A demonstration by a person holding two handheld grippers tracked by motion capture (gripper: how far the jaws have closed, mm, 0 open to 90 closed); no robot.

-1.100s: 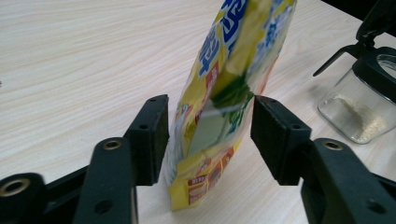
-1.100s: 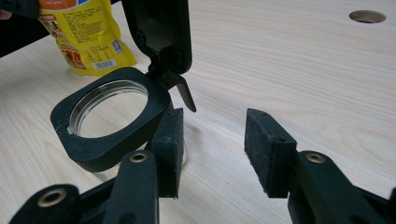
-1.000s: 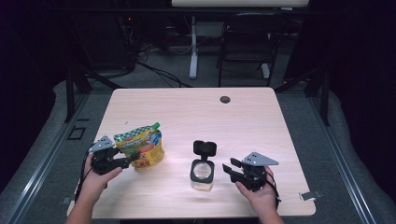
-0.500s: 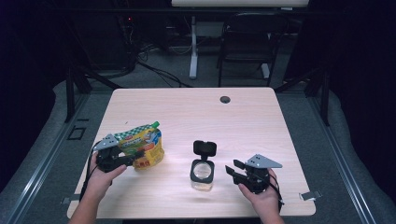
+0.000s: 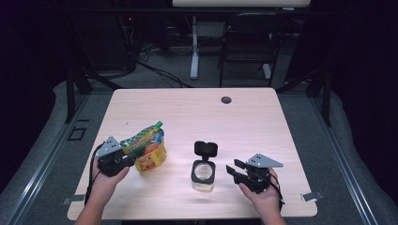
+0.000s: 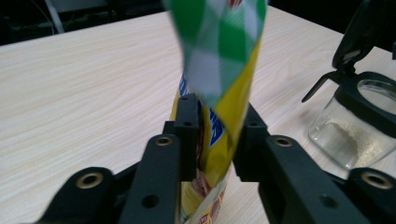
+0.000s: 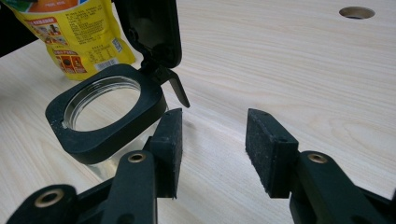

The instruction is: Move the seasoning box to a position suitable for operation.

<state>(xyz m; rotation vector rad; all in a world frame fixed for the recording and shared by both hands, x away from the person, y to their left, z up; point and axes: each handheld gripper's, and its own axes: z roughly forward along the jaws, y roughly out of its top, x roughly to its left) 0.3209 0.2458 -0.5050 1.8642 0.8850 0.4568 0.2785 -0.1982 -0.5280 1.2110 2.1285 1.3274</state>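
Left claw [image 5: 133,156]: jaws have just been closing and now press both sides of the pouch [image 5: 149,149], which stands between the pads in the left gripper view. The pouch [image 6: 219,98] is a flexible yellow packet with a green-and-white chequered top, blue and red print lower down; it stands upright on the near left part of the desk [image 5: 197,117], top leaning to the right. Its upper end is cut off by the frame in the left gripper view and the print is too blurred to read.

Right claw [image 5: 233,168]: jaws apart, nothing between the pads, pointing left towards the jar [image 5: 203,174] just beside it. The jar [image 7: 105,121] is clear glass with a black square collar and a black flip lid [image 5: 205,148] standing open; a pale residue lies at its bottom. The desk's cable hole [image 5: 226,100] sits at the far edge.

Both hands enter from the near edge. The left hand [image 5: 105,180] grips its tool from below; the right hand [image 5: 263,194] holds its tool level.
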